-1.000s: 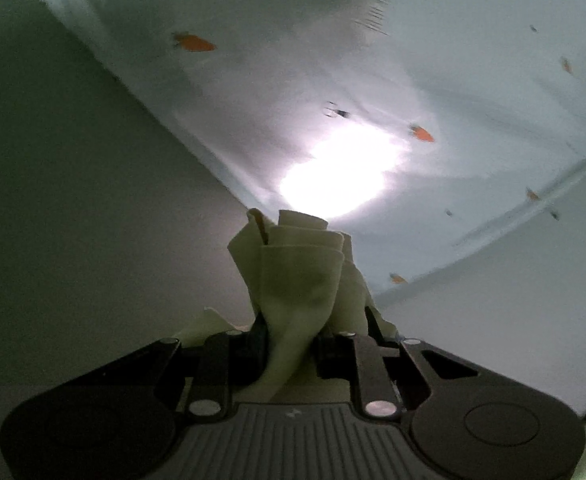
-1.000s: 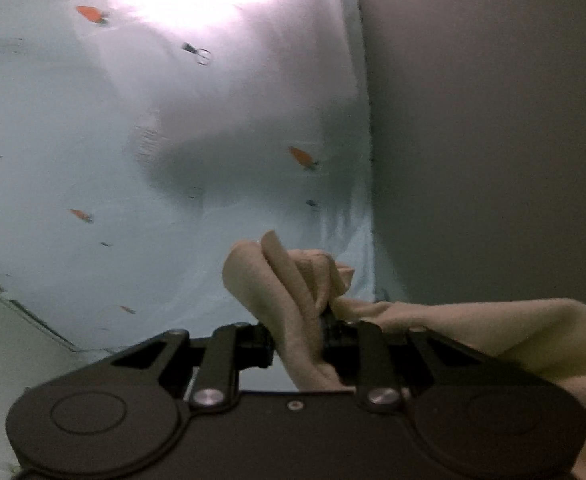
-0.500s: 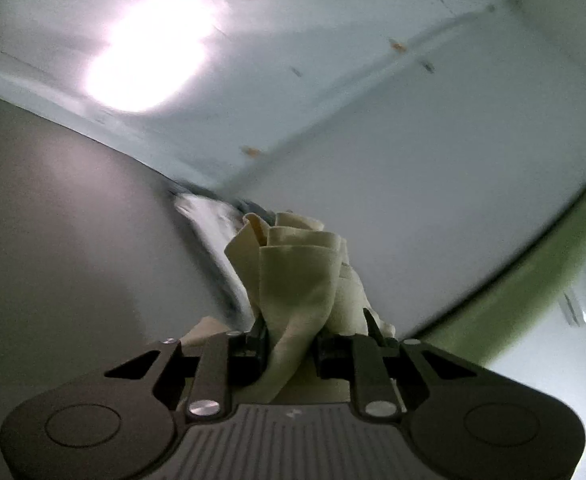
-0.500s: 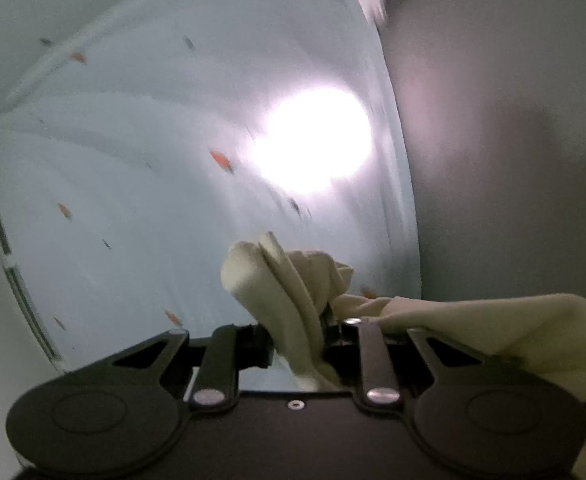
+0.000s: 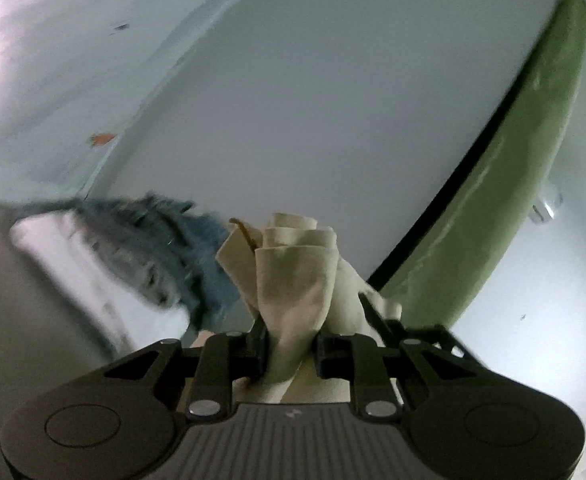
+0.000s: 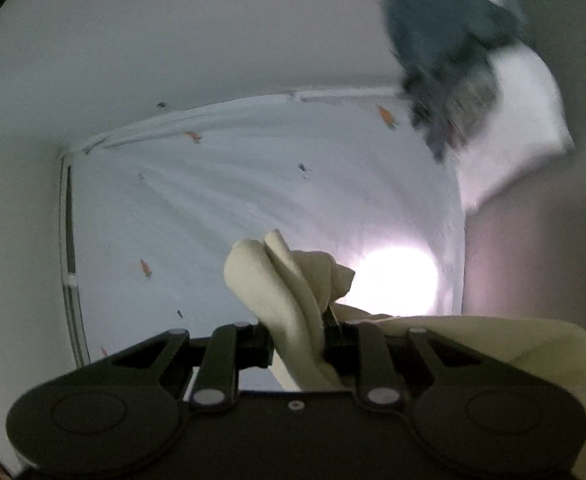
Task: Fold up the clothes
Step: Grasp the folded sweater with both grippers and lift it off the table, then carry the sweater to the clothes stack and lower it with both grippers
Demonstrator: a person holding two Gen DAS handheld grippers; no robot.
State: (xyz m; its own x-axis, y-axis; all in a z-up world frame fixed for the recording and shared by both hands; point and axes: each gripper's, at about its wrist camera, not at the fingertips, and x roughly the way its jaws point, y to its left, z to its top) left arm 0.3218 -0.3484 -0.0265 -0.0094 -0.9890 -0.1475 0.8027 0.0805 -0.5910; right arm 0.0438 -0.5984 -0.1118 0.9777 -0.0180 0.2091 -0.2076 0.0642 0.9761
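A fuzzy blue thing (image 5: 173, 236) on a white pillow (image 5: 93, 280) was too blurry to name. The left gripper (image 5: 291, 344) squeezed the cream cloth (image 5: 293, 280) (bunched up tight), and the right gripper (image 6: 299, 340) pinched it too.

No readable text, labels, nos. or signs in either view; the small mark on the left claw (image 5: 289, 354) body is too tiny to read.

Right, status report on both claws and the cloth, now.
Left claw shut on cream cloth. Right claw shut on it too. Cloth bunched, unfolded. Nothing blocking seen.
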